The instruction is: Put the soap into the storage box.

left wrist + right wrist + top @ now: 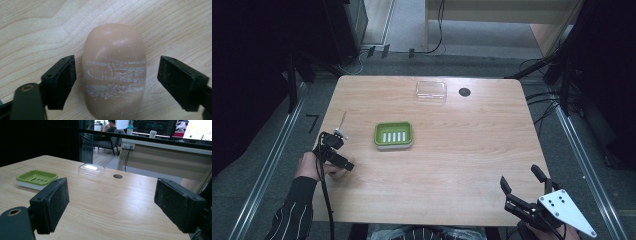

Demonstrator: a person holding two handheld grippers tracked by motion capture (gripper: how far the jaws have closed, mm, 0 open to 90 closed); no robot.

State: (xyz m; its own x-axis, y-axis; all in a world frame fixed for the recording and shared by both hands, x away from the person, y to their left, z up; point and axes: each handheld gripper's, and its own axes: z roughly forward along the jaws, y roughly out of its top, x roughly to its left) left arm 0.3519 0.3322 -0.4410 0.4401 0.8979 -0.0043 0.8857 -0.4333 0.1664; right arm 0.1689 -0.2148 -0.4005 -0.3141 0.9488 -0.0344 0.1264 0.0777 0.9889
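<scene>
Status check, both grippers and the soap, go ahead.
Left gripper straddling soap bar, pads not yet touching. Right gripper open, idle at table edge. Green soap dish open, path clear.

This looks like an office turned into a recording lab. The wooden surface [472,165] stands on grey carpet, flanked by metal rails [277,150] and black stands with loose cables [547,107]. Beyond a glass partition [86,141], a person sits in an office chair [106,143] near lit computer monitors [195,128], with a long pale desk [162,155] carrying a power strip.
</scene>
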